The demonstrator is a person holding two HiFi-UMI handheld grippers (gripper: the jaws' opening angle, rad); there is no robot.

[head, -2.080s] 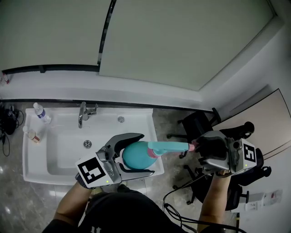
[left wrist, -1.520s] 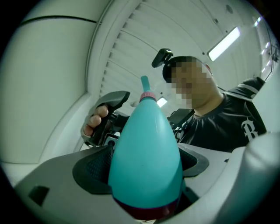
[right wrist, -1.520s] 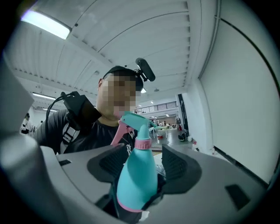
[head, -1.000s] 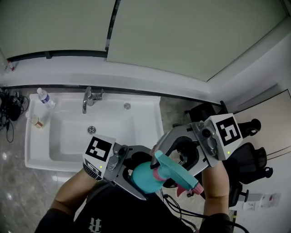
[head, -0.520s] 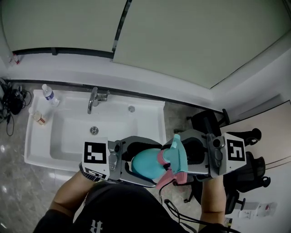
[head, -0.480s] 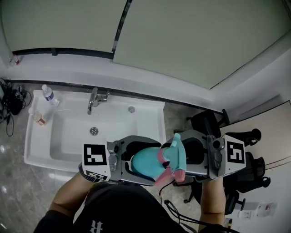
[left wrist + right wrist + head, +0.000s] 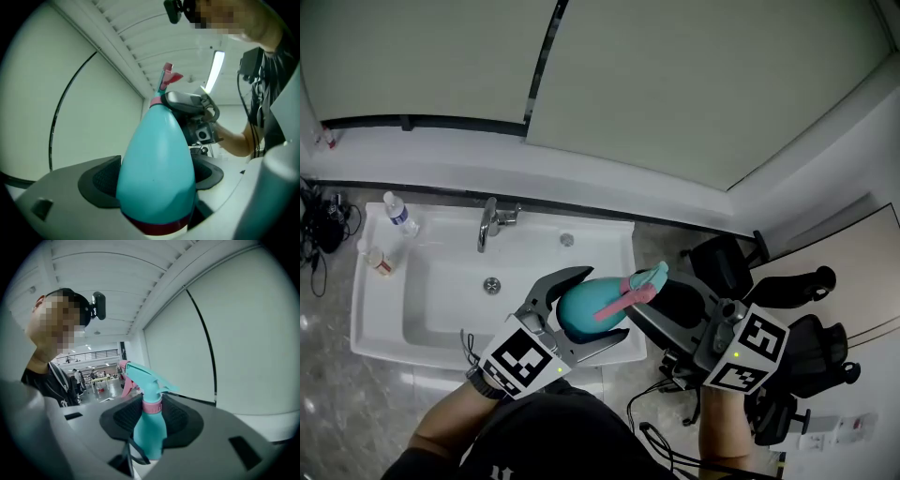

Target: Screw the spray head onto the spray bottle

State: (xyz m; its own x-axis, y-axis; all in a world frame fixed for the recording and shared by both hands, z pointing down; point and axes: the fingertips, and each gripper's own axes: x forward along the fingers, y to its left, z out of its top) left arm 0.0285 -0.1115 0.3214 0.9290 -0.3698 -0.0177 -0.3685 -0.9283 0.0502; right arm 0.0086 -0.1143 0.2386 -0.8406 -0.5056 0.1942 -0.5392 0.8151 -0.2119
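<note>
The teal egg-shaped spray bottle (image 7: 581, 314) is held in the air in front of the sink, between the jaws of my left gripper (image 7: 605, 311). In the left gripper view its body (image 7: 157, 173) fills the gap, both pads pressing on it. The teal spray head (image 7: 647, 277) with its pink trigger (image 7: 614, 305) sits on the bottle's neck above a pink collar (image 7: 152, 405). My right gripper (image 7: 649, 298) reaches in from the lower right. Its pads (image 7: 180, 420) close on the neck and collar of the spray head (image 7: 145, 376).
A white sink (image 7: 394, 323) with a chrome faucet (image 7: 492, 220) lies below at the left. A small water bottle (image 7: 397, 214) and a jar (image 7: 382, 262) stand on its left rim. Black office chairs (image 7: 722, 262) and cables (image 7: 661, 436) are at the right.
The bottle has tipped, so its spray head now points up and away from me. My right gripper has dropped toward the lower right, and the left one has turned under the bottle.
</note>
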